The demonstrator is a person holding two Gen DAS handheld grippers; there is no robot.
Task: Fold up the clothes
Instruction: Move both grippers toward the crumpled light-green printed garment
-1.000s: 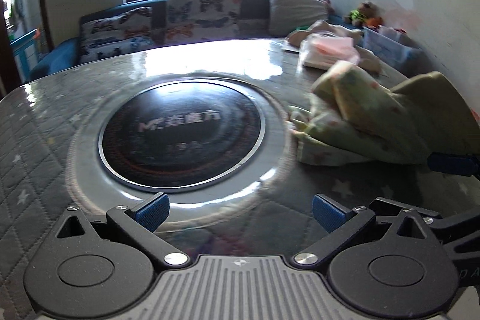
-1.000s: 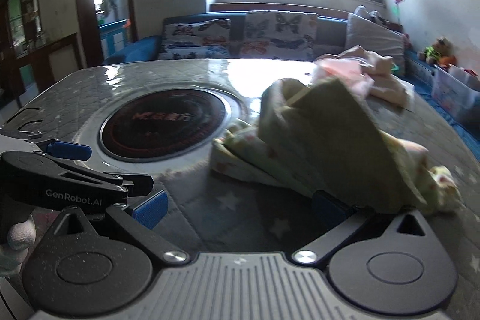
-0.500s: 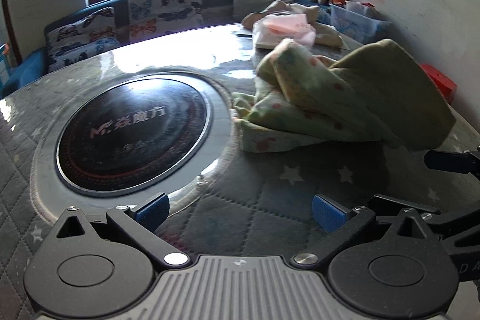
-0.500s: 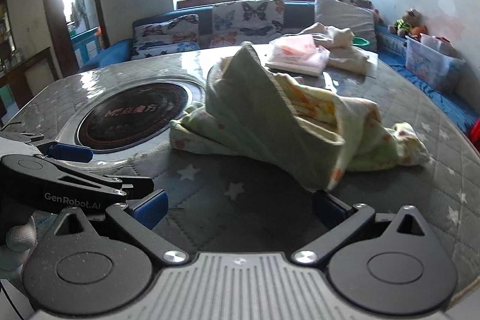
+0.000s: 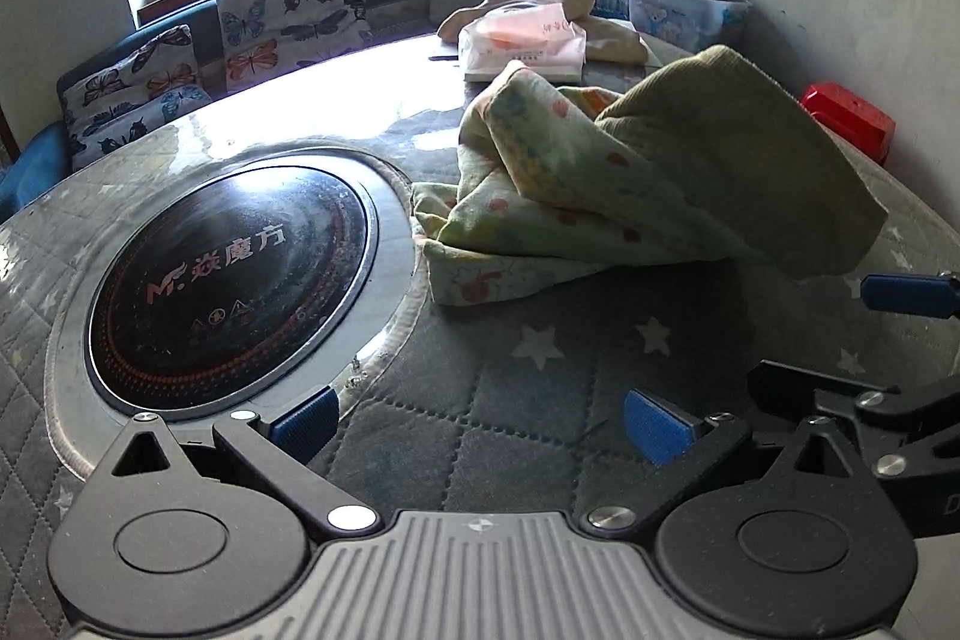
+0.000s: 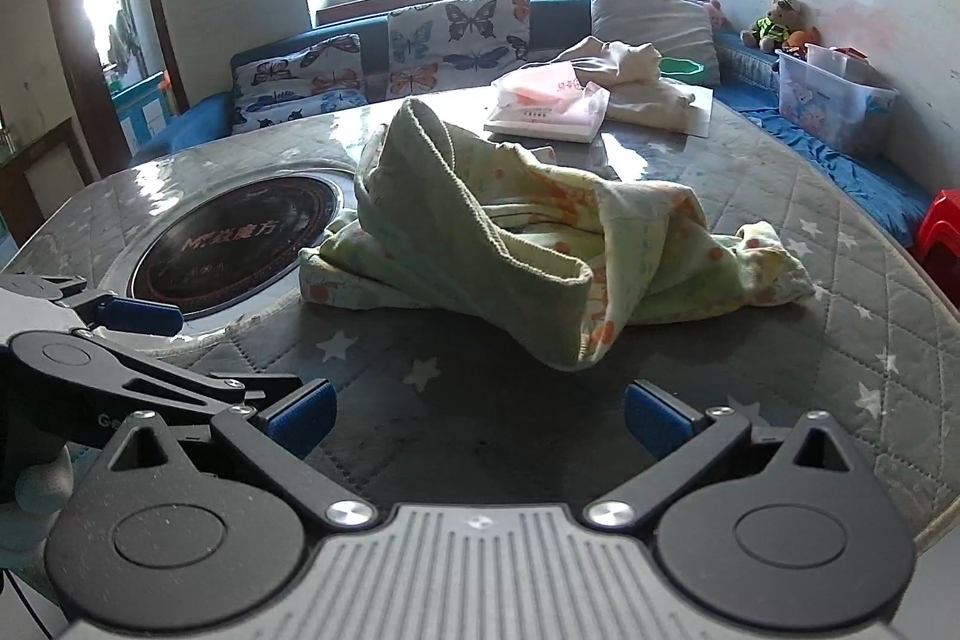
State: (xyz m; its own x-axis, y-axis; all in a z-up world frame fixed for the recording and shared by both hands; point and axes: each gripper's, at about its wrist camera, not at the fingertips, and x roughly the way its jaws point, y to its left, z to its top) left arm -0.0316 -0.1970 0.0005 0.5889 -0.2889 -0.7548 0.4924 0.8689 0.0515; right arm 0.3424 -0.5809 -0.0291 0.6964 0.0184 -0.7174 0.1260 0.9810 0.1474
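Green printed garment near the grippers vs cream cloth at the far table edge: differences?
The green fruit-print garment is patterned and lies bare in a heap beside the black round cooktop. The plain cream cloth is unpatterned and sits partly under a pink plastic packet. Both are crumpled, unfolded.

garment [image 6: 528,244]: pale green, orange-printed cloth with plain olive lining
state: crumpled, unfolded heap
place: on the quilted table [image 6: 780,340], beside the round black hob [image 5: 228,280]

"Mr. 焱魔方" on cooktop [image 5: 222,280]
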